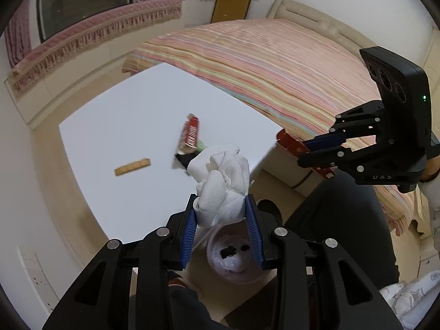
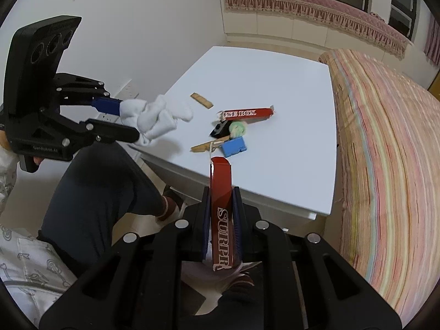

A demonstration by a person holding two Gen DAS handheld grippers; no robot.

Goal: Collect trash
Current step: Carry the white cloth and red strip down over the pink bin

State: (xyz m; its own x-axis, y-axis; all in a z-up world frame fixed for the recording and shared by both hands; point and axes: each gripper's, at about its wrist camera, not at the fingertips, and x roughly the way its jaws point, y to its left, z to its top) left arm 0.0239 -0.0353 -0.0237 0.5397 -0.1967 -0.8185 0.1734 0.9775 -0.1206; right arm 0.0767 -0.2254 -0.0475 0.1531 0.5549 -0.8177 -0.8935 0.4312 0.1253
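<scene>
My left gripper [image 1: 221,209] is shut on a crumpled white tissue wad [image 1: 220,187], held above a round bin [image 1: 233,258] on the floor by the table's near edge. The wad also shows in the right wrist view [image 2: 156,119]. My right gripper [image 2: 221,192] is shut on a red carton strip [image 2: 221,206] printed "SURPR", off the table's front edge; it shows in the left wrist view [image 1: 291,143]. On the white table [image 2: 275,82] lie another red carton piece [image 2: 247,113], a green wad [image 2: 238,129], a blue block [image 2: 233,147], a black scrap [image 2: 220,130] and two tan strips [image 2: 202,100].
A bed with a striped cover [image 2: 385,151] runs along the table's right side. The person's dark-trousered leg [image 2: 101,187] is under the table's near edge. A wall with sockets [image 2: 129,90] lies left of the table. A window bench with pink trim [image 1: 90,35] stands behind.
</scene>
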